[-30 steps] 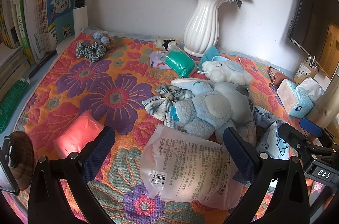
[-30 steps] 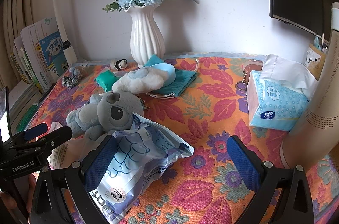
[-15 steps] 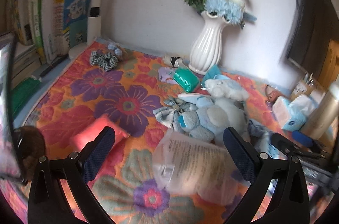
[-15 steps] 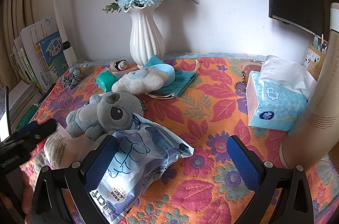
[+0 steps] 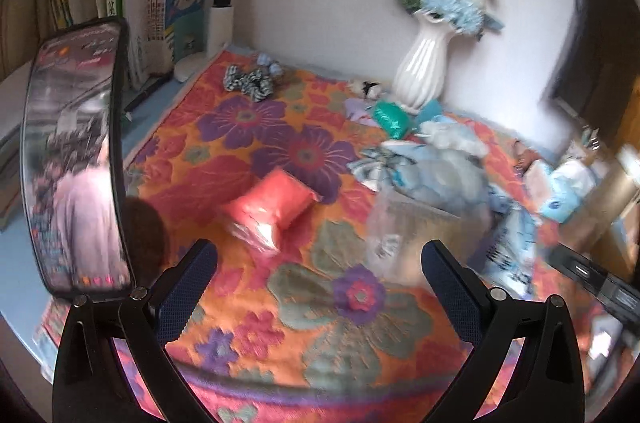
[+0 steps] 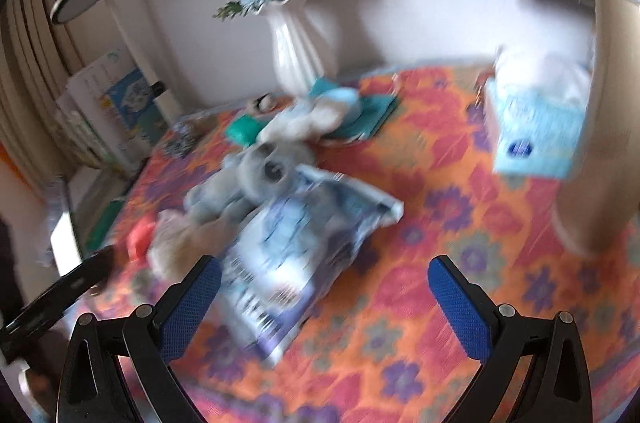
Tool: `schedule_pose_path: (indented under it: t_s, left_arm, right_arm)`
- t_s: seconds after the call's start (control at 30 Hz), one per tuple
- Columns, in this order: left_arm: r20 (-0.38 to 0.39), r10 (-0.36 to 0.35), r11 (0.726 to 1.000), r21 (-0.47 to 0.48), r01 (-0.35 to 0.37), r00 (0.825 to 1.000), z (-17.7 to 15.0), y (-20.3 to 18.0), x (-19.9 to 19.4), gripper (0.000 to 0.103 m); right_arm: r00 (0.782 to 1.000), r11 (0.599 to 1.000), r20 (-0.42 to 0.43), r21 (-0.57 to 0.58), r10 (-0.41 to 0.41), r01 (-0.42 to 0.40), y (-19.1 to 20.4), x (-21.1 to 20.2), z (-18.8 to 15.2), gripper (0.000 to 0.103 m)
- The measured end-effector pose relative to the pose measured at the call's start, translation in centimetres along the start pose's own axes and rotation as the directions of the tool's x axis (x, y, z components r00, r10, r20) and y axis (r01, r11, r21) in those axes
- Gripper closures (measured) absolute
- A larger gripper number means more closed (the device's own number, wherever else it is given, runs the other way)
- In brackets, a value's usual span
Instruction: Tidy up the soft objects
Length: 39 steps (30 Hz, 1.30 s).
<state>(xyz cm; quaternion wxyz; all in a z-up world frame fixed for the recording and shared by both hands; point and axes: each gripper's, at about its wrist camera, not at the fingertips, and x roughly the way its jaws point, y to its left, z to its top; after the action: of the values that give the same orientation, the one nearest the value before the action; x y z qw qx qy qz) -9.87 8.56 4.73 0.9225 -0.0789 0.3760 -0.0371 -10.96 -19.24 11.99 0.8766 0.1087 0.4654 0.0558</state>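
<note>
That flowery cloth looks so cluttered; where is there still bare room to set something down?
Two bare stretches: the cloth between the striped scrunchies and the pink packet, and the part between the blue printed bag and the tissue box. The middle is crowded: the plush koala, bags and pouches pile up before the white vase.

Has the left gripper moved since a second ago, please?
Yes. The left gripper has swung left: the white vase sits farther right in its view, and the red packet now lies between its open fingers.
</note>
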Motion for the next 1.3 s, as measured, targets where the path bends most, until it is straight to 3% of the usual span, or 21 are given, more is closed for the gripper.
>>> schedule_pose_path:
  t_s: [0.2, 0.3, 0.43, 0.63, 0.67, 0.73, 0.77, 0.87, 0.93, 0.97, 1.13, 1.23, 1.3]
  left_arm:
    - [-0.077, 0.094, 0.995, 0.045, -0.09, 0.993, 1.8, 0.0, 4.4, 0.001]
    - [-0.058, 0.184, 0.977, 0.121, -0.176, 0.981, 1.9, -0.6, 5.0, 0.002]
    - [-0.05, 0.161, 0.978, 0.14, -0.153, 0.986, 1.9, -0.9, 4.9, 0.002]
    - [-0.094, 0.158, 0.981, 0.133, -0.144, 0.983, 2.2, -0.7, 6.5, 0.003]
    - [-0.104, 0.159, 0.982, 0.122, -0.146, 0.982, 2.3, -0.5, 6.7, 0.006]
    - [-0.138, 0.159, 0.984, 0.104, -0.145, 0.978, 2.4, 0.0, 7.4, 0.033]
    - [-0.146, 0.171, 0.982, 0.107, -0.156, 0.974, 2.3, 0.1, 7.6, 0.037]
    - [-0.122, 0.192, 0.977, 0.121, -0.177, 0.974, 2.2, 0.1, 7.4, 0.063]
    - [-0.111, 0.152, 0.984, 0.108, -0.14, 0.982, 2.2, 0.2, 6.8, 0.077]
    - [-0.107, 0.121, 0.989, 0.095, -0.111, 0.987, 2.3, 0.2, 6.5, 0.084]
    - [-0.08, -0.078, 0.995, 0.054, 0.082, 0.994, 2.3, -1.0, 4.3, 0.085]
    - [-0.105, -0.109, 0.992, 0.054, 0.115, 0.988, 1.7, -1.7, 4.3, 0.085]
    - [-0.115, -0.085, 0.994, 0.064, 0.093, 0.99, 1.3, -2.0, 4.6, 0.085]
  right_arm:
    - [0.99, 0.994, -0.11, 0.082, 0.086, -0.078, 0.5, 0.2, -0.4, 0.0]
    - [0.987, 0.989, -0.138, 0.129, 0.086, -0.069, 0.5, 1.4, 0.0, 0.0]
    - [0.981, 0.986, -0.188, 0.169, 0.041, -0.009, 0.2, 3.6, 0.7, 0.0]
    - [0.977, 0.97, -0.19, 0.24, 0.094, -0.046, -0.1, 5.8, 1.6, 0.0]
    - [0.978, 0.971, -0.187, 0.236, 0.092, -0.047, 0.1, 6.1, 1.8, 0.0]
    - [0.978, 0.97, -0.179, 0.232, 0.109, -0.066, 0.3, 6.3, 2.0, 0.003]
    - [0.979, 0.972, -0.175, 0.225, 0.104, -0.063, 0.4, 6.5, 2.1, 0.006]
    - [0.985, 0.984, -0.158, 0.173, 0.074, -0.046, 0.8, 6.2, 2.1, 0.023]
    - [0.988, 0.987, -0.137, 0.152, 0.074, -0.053, 0.6, 5.7, 2.0, 0.037]
    - [0.99, 0.99, -0.126, 0.131, 0.071, -0.054, 0.6, 5.2, 2.1, 0.039]
    - [0.997, 0.999, -0.075, 0.036, 0.018, -0.016, 0.6, 2.7, 2.4, 0.043]
    - [0.996, 0.997, -0.082, -0.07, 0.031, -0.036, 0.9, 0.8, 2.5, 0.043]
    - [0.988, 0.981, -0.157, -0.192, 0.005, -0.036, 1.3, 0.7, 2.1, 0.043]
